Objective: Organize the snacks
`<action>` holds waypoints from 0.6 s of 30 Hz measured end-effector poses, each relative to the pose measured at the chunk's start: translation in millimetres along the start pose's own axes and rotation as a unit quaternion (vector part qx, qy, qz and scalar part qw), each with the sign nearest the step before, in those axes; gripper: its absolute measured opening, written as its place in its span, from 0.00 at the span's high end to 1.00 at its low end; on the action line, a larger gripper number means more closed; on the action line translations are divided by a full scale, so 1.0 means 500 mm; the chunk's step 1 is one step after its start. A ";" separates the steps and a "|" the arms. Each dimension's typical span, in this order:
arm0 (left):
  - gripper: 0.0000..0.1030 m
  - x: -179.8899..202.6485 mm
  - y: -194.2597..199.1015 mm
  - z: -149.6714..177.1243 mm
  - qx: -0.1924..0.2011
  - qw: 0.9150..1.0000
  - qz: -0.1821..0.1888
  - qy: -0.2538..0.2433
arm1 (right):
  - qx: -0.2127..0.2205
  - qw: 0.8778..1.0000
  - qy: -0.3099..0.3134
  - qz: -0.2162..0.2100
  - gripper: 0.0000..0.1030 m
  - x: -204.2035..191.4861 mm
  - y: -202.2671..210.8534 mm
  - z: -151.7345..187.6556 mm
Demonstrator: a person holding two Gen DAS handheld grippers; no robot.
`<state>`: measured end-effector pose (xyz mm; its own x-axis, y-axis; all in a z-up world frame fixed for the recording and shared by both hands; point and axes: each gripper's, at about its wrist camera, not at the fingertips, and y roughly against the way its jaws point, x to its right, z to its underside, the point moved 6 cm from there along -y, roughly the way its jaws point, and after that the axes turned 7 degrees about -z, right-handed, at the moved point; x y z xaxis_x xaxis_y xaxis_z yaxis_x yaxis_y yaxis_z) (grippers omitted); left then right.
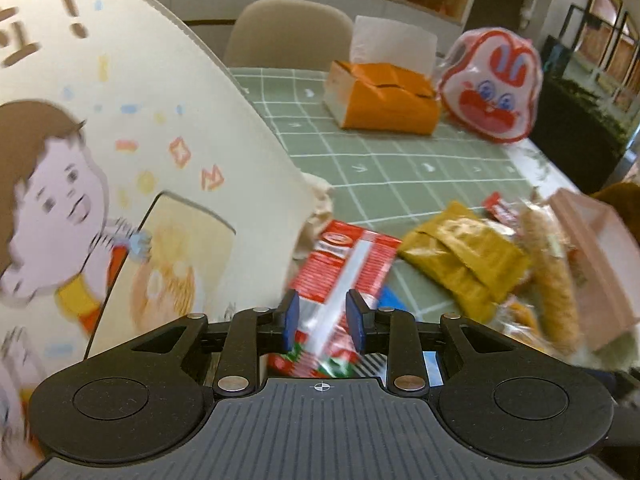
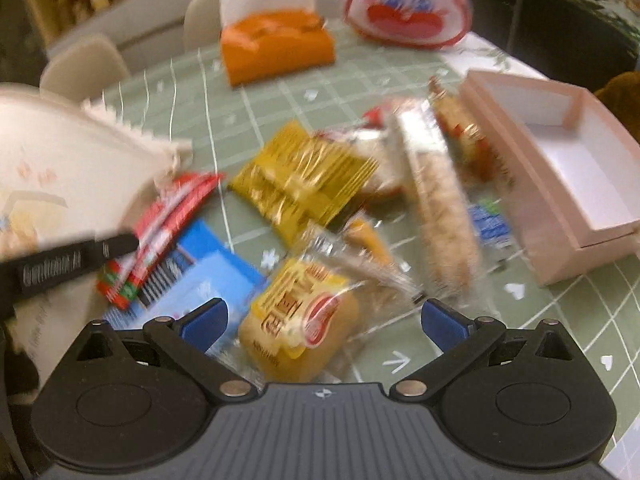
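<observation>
Pinching a red snack packet (image 1: 340, 276) between its blue pads, the left gripper (image 1: 322, 322) has narrow fingers (image 1: 291, 320) closed on the wrapper, which is lifted off the bench (image 1: 400, 168). The packet's lower end is hidden behind the gripper body, and its print is too smeared to read. From the right wrist view the same red packet (image 2: 168, 220) hangs at the tip of a black finger (image 2: 76, 258), partly over a blue box (image 2: 208, 276) whose near corner is cut off by the right gripper.

The right gripper (image 2: 324, 320) has its fingers spread wide with nothing between the pads; it hangs over a yellow wrapped cake (image 2: 300, 328) in clear film, though whether it touches the wrap I cannot tell.

Beyond lies the pile: a crinkled gold packet (image 2: 304, 180), a long pale wafer bar (image 2: 444, 216) in clear wrap, and smaller wrappers underneath, blurred past naming. A pink open box (image 2: 560, 184) sits just beside the pile on the right, its far corner running out of the left wrist view.

A cream cloth bag (image 1: 120, 160) printed with a cartoon child fills the left of the left wrist view and hides the bench behind it; its frayed edge lies near the red packet.

Farther back stand an orange tissue box (image 1: 384, 96) and a red-and-white rabbit-face bag (image 1: 492, 84), with a beige chair (image 1: 288, 32) behind the green grid cloth.
</observation>
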<state>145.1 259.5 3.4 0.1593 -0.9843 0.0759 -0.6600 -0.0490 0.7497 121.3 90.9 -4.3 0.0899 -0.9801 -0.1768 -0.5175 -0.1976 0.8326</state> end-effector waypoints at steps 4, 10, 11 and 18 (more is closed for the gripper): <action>0.76 -0.010 -0.033 -0.007 -0.011 1.000 -0.014 0.004 | -0.012 1.000 0.007 0.017 0.00 0.013 -0.004 0.019; 0.77 0.002 -0.042 -0.004 -0.005 1.000 -0.002 -0.007 | -0.010 0.998 0.013 0.055 0.00 0.070 0.018 0.028; 0.77 0.004 -0.042 -0.002 -0.008 1.000 0.002 -0.006 | -0.010 0.998 0.010 0.056 0.00 0.079 0.021 0.031; 0.77 0.027 -0.035 0.010 -0.021 0.999 0.021 -0.013 | -0.008 0.998 -0.003 0.062 0.00 0.121 0.033 0.046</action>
<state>155.1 246.3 -11.8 0.1120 -0.9895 0.0911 -0.6349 -0.0008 0.7726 98.6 28.7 -13.4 0.0209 -0.9970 -0.0743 -0.5103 -0.0746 0.8568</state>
